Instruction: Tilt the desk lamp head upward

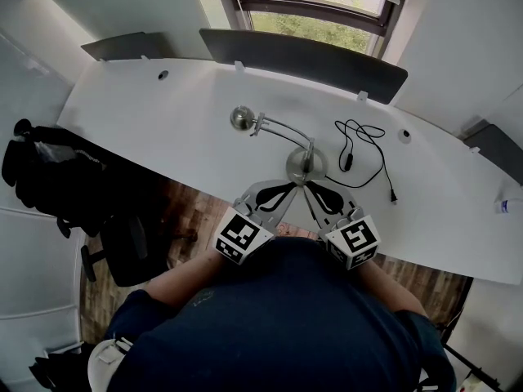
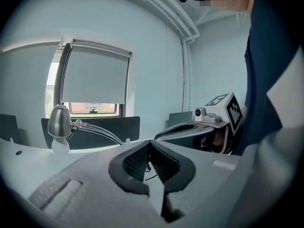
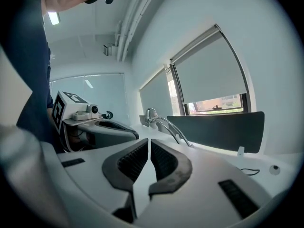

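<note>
Lamp (image 1: 304,167) is sitting on the white surface (image 1: 163,129), head pointing down. I'm holding my left hand-held gripper (image 1: 288,189) and right hand-held gripper (image 1: 319,194) by its base, both pinched together, empty.

No readable text, brand, number or sign anywhere. Only print: black-and-white square markers on cubes of left gripper (image 1: 294,186) and right gripper (image 1: 310,190), at near edge of desk (image 1: 163,113). Patterns only, no letters, no digits.

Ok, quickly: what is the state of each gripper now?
Left grey two-jaw gripper: closed, holding nothing.
Right grey two-jaw gripper: closed, holding nothing.
</note>
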`<act>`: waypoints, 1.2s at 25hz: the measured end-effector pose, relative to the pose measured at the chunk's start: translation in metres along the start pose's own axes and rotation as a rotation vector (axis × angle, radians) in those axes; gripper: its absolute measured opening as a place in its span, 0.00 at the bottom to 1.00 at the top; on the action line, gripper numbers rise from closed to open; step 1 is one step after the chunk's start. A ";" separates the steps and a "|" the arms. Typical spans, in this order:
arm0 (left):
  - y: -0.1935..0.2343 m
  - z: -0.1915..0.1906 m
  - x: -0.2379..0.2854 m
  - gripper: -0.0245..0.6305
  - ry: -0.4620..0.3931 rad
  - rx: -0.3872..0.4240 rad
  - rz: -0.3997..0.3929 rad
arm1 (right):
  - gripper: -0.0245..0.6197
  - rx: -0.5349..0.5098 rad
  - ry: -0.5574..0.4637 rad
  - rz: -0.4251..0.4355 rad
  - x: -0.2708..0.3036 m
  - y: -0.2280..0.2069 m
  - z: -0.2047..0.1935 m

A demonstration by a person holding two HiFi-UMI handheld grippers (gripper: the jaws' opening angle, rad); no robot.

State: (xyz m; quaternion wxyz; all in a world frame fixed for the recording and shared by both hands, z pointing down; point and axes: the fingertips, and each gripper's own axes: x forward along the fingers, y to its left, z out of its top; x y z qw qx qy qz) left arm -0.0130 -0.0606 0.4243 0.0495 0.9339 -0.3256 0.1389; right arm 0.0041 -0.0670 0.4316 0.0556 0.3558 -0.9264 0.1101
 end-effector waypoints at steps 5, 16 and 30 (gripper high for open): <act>-0.014 -0.004 0.001 0.05 0.000 0.029 -0.054 | 0.05 0.007 -0.004 0.018 -0.002 0.005 -0.005; -0.017 -0.004 -0.001 0.05 -0.005 0.050 -0.058 | 0.05 -0.003 -0.002 0.023 -0.002 0.010 -0.007; -0.015 -0.005 -0.013 0.05 -0.012 0.047 -0.040 | 0.05 -0.004 -0.001 0.025 -0.002 0.020 -0.006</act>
